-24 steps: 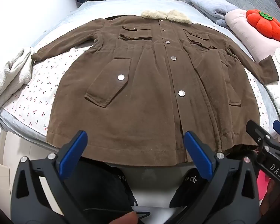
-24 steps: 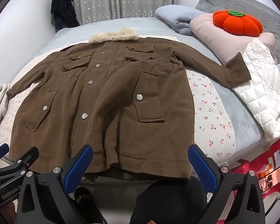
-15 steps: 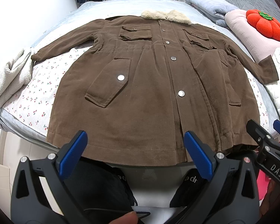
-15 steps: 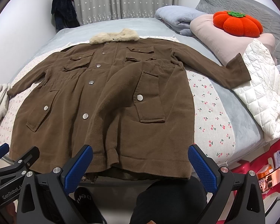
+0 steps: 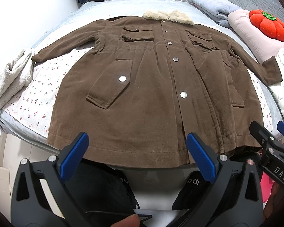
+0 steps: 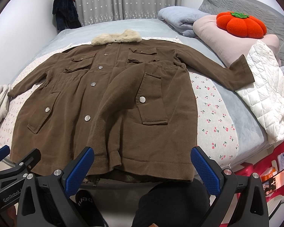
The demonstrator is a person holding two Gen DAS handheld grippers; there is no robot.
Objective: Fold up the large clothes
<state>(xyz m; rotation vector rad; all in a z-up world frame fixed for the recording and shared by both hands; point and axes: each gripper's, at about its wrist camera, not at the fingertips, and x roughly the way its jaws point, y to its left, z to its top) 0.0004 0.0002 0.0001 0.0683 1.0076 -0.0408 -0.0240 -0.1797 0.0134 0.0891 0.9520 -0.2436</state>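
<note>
A large brown coat [image 5: 151,87] with a cream fur collar [image 5: 168,16] lies spread front-up on the bed, both sleeves stretched out; it also shows in the right wrist view [image 6: 104,102]. Its hem hangs at the bed's near edge. My left gripper [image 5: 136,151] is open and empty, just short of the hem's middle. My right gripper [image 6: 142,162] is open and empty, just short of the hem's right part. Each gripper shows at the edge of the other's view.
A grey bed [image 6: 246,124] with a cherry-print sheet [image 5: 28,102] holds the coat. A cream towel [image 5: 9,75] lies at the left edge. A white quilted piece [image 6: 265,94], pink pillow [image 6: 227,43], orange pumpkin cushion [image 6: 240,24] and blue blanket [image 6: 179,17] sit on the right.
</note>
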